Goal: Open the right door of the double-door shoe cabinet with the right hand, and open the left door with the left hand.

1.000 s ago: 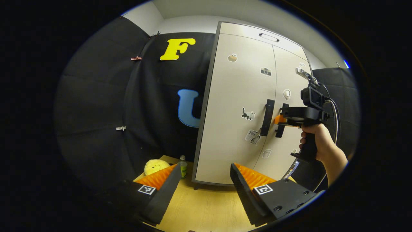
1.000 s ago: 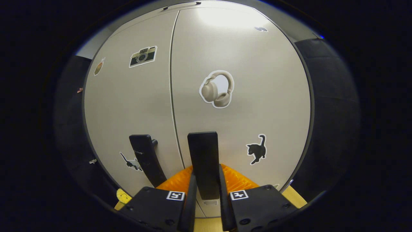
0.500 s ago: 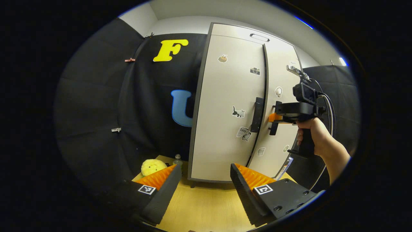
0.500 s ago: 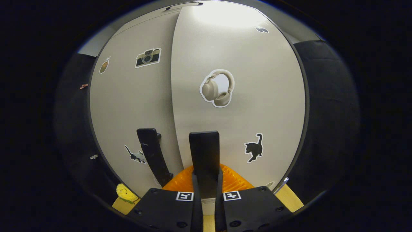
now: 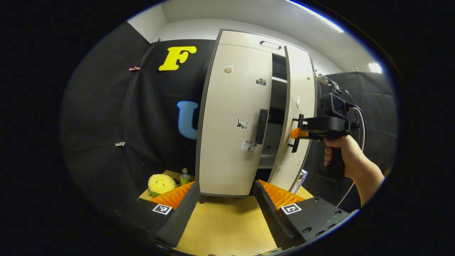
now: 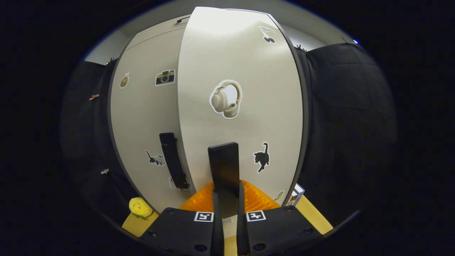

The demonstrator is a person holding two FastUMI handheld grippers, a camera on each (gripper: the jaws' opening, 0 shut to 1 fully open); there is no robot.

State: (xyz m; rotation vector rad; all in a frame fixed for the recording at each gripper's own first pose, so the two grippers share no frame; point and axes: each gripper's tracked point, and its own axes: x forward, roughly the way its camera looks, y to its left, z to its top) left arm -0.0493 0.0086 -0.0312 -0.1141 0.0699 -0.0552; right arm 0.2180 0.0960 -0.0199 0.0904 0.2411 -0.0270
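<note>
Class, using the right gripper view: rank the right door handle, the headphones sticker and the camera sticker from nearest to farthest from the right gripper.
1. Right door handle: clamped between the right gripper fingers.
2. Headphones sticker: above the handle, on the same door.
3. Camera sticker: up and to the left, on the closed left door.

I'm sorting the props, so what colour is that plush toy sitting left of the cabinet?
Yellow; the plush toy shows best in the left gripper view.

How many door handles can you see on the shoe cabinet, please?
2: the left door's handle stands free on the closed door; the right door's handle is clamped in the right claw. None looks hidden.
</note>
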